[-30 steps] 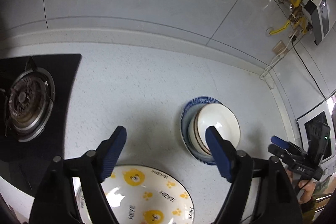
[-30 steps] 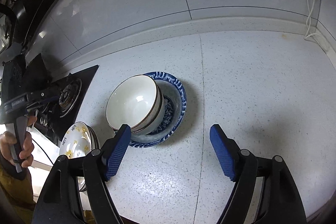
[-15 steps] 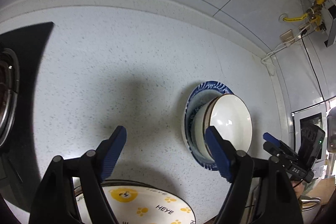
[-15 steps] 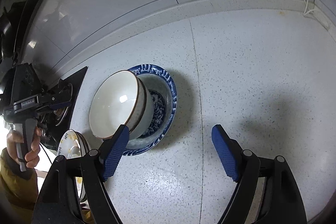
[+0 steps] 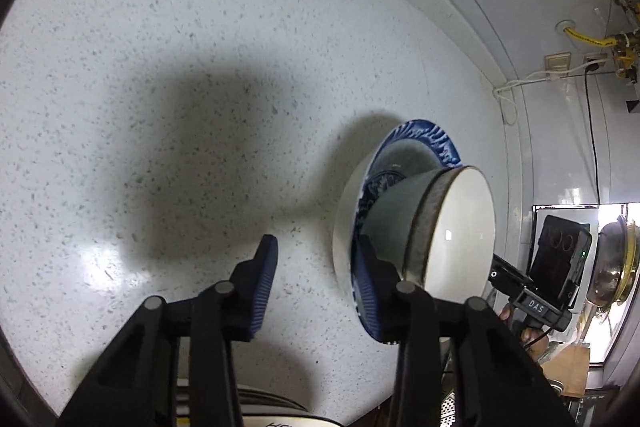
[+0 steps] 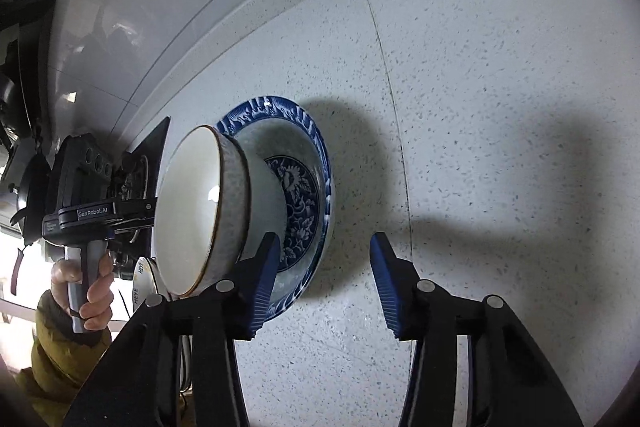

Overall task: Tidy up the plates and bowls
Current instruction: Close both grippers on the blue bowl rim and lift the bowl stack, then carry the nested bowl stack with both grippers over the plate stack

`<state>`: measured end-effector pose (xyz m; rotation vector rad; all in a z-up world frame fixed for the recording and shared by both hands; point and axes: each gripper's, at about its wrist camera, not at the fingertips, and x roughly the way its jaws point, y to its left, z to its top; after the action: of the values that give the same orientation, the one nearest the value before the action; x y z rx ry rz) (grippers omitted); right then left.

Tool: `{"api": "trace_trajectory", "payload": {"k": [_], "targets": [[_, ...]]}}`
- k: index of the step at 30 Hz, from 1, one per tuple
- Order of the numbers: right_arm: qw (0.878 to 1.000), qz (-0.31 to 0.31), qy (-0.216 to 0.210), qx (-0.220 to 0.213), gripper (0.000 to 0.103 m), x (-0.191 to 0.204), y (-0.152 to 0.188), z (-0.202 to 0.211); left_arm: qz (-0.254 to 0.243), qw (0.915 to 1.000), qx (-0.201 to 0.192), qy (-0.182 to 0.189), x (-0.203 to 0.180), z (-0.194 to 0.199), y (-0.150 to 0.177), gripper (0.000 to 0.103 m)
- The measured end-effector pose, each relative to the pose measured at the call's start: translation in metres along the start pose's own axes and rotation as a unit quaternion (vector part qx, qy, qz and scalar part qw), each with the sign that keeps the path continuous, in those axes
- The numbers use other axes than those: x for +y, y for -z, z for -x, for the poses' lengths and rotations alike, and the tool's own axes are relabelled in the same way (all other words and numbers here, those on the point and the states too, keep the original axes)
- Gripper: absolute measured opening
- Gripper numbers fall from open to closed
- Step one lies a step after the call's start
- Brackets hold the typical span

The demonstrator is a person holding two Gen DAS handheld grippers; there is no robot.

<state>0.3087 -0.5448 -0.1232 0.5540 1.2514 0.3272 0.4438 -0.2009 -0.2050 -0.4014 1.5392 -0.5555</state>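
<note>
Left wrist view puts the stacked white bowls (image 5: pixel 436 227) at about three o'clock of the left gripper (image 5: pixel 316 287), nested in the blue-rimmed bowl (image 5: pixel 424 135) on the speckled countertop (image 5: pixel 200 67). That gripper's jaws stand wide apart and grip nothing; its right finger (image 5: pixel 370 287) overlaps the blue rim in the picture, though whether it touches cannot be told, while its left finger (image 5: pixel 262 291) hangs over bare counter.

Right wrist view shows the same stack at about nine o'clock of the right gripper (image 6: pixel 324 279), also wide open and empty. Its left finger (image 6: pixel 264 279) crosses the near edge of the blue-rimmed bowl (image 6: pixel 312 131); contact there cannot be told either.

The stack therefore lies between the two tools, each about equally near, with the rim just off one finger of each.

Being round, the bowls have no long axis in plan; their stacking axis runs upright from the counter, mouths opening upward. The white bowls (image 6: pixel 200 207) sit slightly tilted in the blue one. A patterned plate (image 6: pixel 140 277) shows only at its edge beside the stack.
</note>
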Motion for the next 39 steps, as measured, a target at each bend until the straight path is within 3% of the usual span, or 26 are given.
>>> {"api": "trace_trajectory", "payload": {"k": [2, 3, 6, 9, 10, 14, 18, 32, 39], "targets": [[1.0, 0.003, 0.0, 0.007, 0.04, 0.001, -0.002, -0.006, -0.005, 1.0, 0.005, -0.003, -0.002, -0.006, -0.002, 0.035], [1.0, 0.005, 0.001, 0.011, 0.034, 0.001, -0.003, -0.008, -0.006, 0.9999, 0.008, -0.005, -0.004, -0.011, -0.003, 0.034], [1.0, 0.005, 0.004, 0.023, 0.018, -0.002, -0.008, -0.017, -0.01, 0.9998, 0.015, -0.001, -0.007, -0.019, -0.004, 0.026], [0.999, 0.008, -0.003, 0.035, 0.012, 0.001, -0.009, -0.023, -0.012, 0.9997, 0.019, 0.013, -0.011, -0.023, -0.007, 0.014], [0.999, 0.01, 0.001, 0.036, 0.012, 0.002, -0.01, -0.025, -0.012, 0.9996, 0.02, 0.017, -0.013, -0.025, -0.008, 0.009], [0.999, -0.002, 0.0, 0.045, 0.012, 0.001, -0.01, -0.03, -0.008, 0.9998, 0.015, 0.013, -0.018, -0.028, -0.008, 0.008], [0.999, 0.008, 0.023, 0.046, 0.012, 0.009, -0.01, -0.031, -0.004, 1.0, 0.003, 0.002, -0.02, -0.024, -0.001, 0.006], [0.996, 0.012, 0.048, 0.071, 0.011, 0.03, -0.016, -0.037, 0.044, 0.9986, -0.019, -0.02, -0.017, -0.007, 0.027, 0.006], [0.996, 0.005, 0.045, 0.073, 0.011, 0.028, -0.015, -0.047, 0.062, 0.9978, -0.023, -0.012, -0.005, -0.006, 0.037, 0.006]]}}
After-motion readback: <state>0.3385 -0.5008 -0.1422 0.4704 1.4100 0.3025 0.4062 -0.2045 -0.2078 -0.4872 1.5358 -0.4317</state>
